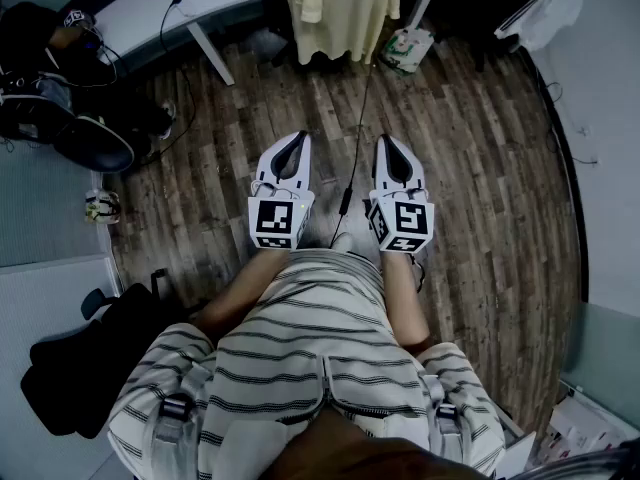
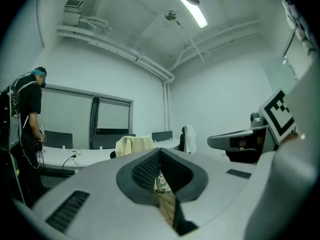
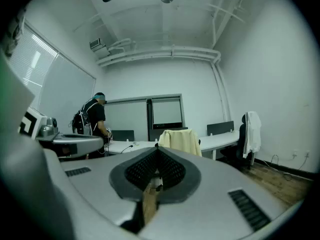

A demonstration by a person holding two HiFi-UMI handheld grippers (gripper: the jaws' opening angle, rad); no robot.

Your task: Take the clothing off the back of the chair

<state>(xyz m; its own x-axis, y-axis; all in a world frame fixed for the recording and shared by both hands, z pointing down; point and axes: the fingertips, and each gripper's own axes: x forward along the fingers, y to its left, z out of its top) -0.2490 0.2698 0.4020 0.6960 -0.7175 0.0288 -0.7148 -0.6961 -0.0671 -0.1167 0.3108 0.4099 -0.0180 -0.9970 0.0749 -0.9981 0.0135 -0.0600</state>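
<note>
- two units, left gripper [image 1: 296,140] and right gripper [image 1: 390,143], clenched empty, held level for approach.
- cream garment [image 1: 340,8] drapes the chair [image 2: 113,154], well ahead, not yet reached.

Wood-plank floor [image 1: 480,168]; white desks [image 1: 150,13]; pale walls [image 3: 250,74]; ceiling strip light [image 2: 192,6]

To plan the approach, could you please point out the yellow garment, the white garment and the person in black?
yellow garment [image 3: 181,141]: right gripper view, middle of the draped cloth.
white garment [image 3: 251,131]: right gripper view, middle of the hanging cloth.
person in black [image 3: 93,120]: right gripper view, on the torso.
</note>
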